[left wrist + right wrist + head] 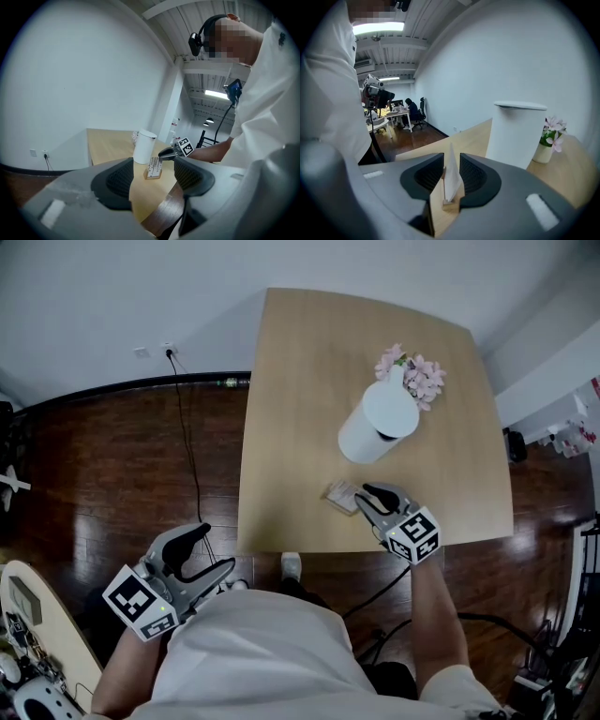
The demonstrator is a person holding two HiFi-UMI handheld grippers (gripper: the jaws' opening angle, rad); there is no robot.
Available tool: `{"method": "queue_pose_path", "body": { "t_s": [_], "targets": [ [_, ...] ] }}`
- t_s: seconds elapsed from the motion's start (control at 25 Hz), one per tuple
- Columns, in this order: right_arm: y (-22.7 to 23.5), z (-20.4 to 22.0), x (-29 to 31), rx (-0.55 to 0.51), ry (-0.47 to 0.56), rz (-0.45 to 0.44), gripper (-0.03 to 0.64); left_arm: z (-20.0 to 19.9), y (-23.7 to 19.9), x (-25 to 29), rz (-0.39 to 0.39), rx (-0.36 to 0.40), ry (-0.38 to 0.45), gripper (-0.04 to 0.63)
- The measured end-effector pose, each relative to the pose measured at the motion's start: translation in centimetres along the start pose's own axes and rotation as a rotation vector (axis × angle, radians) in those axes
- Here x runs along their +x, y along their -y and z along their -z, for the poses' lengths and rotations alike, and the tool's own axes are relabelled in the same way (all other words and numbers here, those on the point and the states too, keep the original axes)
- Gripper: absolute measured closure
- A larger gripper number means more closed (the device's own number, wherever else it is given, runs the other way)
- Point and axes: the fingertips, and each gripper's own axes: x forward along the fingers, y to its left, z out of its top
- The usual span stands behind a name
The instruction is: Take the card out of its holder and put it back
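Note:
A white card (451, 176) stands upright in a small wooden holder (449, 202) on the light wooden table (309, 381). My right gripper (451, 161) has one jaw on each side of the card. Its pads stand slightly off the card's faces, so it is open. In the head view the right gripper (370, 495) reaches the holder (341, 495) near the table's front edge. My left gripper (217, 549) hangs open and empty over the floor, left of the table. The left gripper view shows the card (154, 165) and the right gripper (168, 152) from a distance.
A tall white cylindrical container (377, 423) stands just behind the holder. A small vase of pink flowers (412, 371) is behind that. Dark wood floor lies left of the table, with a cable (187, 446) running to a wall socket.

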Motion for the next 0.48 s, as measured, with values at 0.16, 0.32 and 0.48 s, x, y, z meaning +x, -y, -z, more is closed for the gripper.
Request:
{"method": "queue_pose_path", "body": {
  "t_s": [0.16,0.32,0.48],
  "targets": [
    [-0.7,-1.6,-2.0,0.0,0.028,0.11,0.489,0.3,0.3,-1.0,0.033,0.011,0.011,0.311],
    [-3.1,-2.9,-4.3,0.012,0.054,0.21,0.468,0.7,0.8,-2.3,0.077,0.033,0.022,0.311],
    [-7.0,-3.8,-6.5,0.026,0.072,0.287,0.451,1.2,1.1,-3.8,0.116,0.057,0.031,0.311]
  ]
}}
